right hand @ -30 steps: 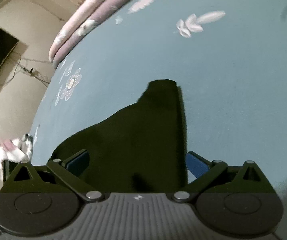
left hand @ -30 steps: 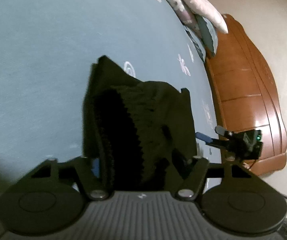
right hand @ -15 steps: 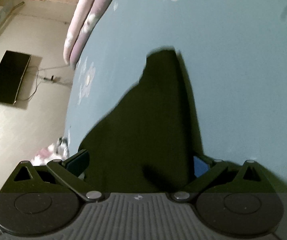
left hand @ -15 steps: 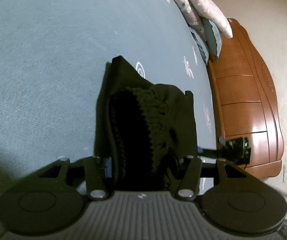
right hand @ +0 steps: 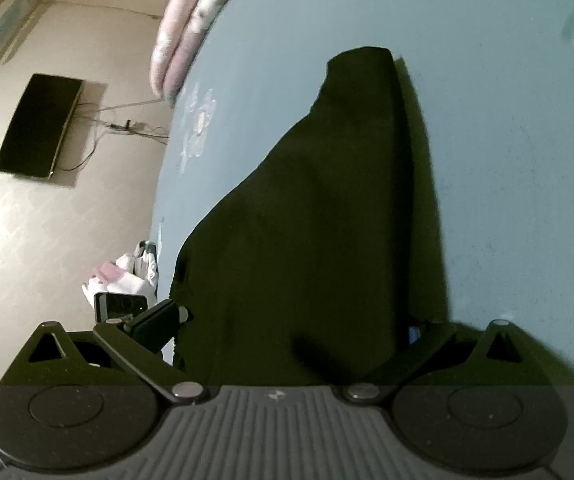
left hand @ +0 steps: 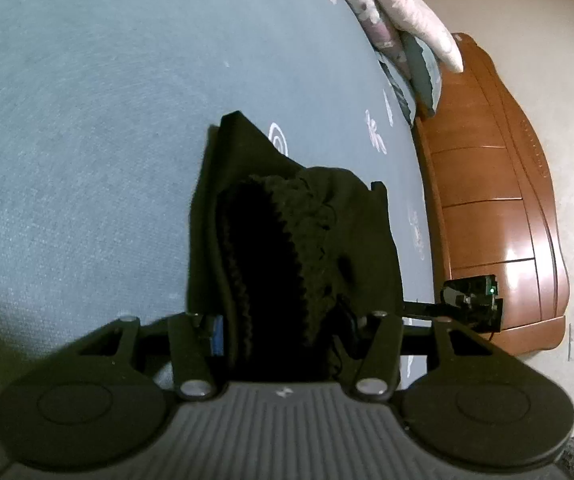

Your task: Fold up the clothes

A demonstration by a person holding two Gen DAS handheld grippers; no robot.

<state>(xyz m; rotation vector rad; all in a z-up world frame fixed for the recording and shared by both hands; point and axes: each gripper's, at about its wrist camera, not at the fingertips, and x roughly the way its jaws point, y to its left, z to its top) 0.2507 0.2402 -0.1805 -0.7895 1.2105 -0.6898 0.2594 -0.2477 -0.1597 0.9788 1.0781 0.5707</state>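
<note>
1. left wrist view: left gripper (left hand: 287, 332) clenched on the bunched lacy edge of the black garment (left hand: 287, 220), lifted and trailing down toward the blue bed (left hand: 87, 120). risk judged here: thick bunch between the fingers, so could slip out unevenly if pulled hard. right gripper (left hand: 469, 302) seen beyond, close to the wooden footboard (left hand: 499, 200); could knock it on a wide swing.

2. right wrist view: right gripper (right hand: 287, 328) grasping the garment (right hand: 307, 220), hanging over the bed (right hand: 507, 120) near its edge. could drag off toward the floor (right hand: 67, 220), or crease if both sides come down unequally.
</note>
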